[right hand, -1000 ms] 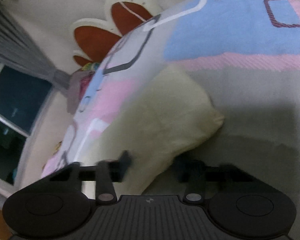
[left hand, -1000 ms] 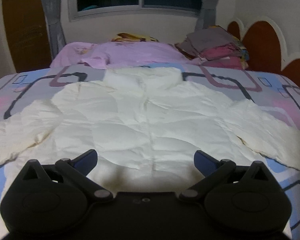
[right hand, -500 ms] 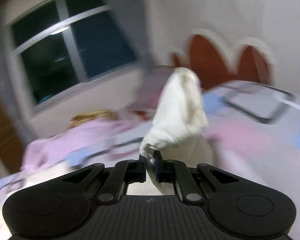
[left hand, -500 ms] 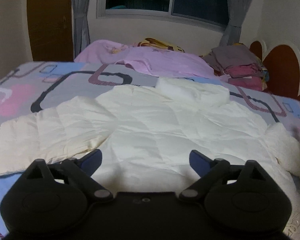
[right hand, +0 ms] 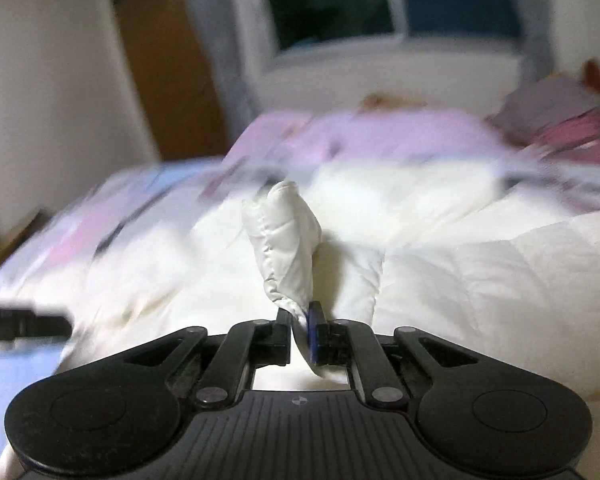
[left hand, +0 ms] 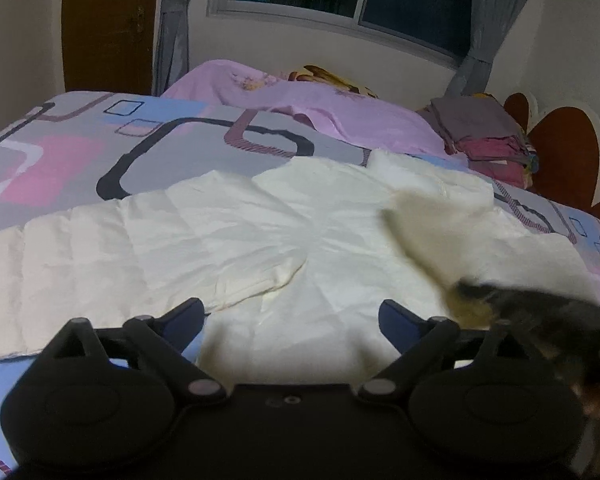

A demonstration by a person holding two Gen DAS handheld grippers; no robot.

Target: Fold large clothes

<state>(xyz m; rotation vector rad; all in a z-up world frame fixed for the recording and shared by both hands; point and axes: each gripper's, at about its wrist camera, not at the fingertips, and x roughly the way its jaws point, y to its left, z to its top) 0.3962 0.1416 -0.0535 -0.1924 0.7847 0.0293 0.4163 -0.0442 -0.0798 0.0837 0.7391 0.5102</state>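
Observation:
A cream puffer jacket lies spread flat on the patterned bed cover, its left sleeve stretched out to the left. My left gripper is open and empty, hovering over the jacket's hem. My right gripper is shut on the cuff of the right sleeve, holding it up over the jacket's body. In the left wrist view the right gripper shows as a dark blur at the right with the lifted sleeve trailing from it.
A pink blanket lies across the far side of the bed. A stack of folded clothes sits at the back right by the brown headboard. The bed cover shows left of the jacket. A window and door are behind.
My right gripper closed on the right sleeve's cuff, lifted it and swung it left over the jacket's body. My left gripper turned slightly left and stayed open.

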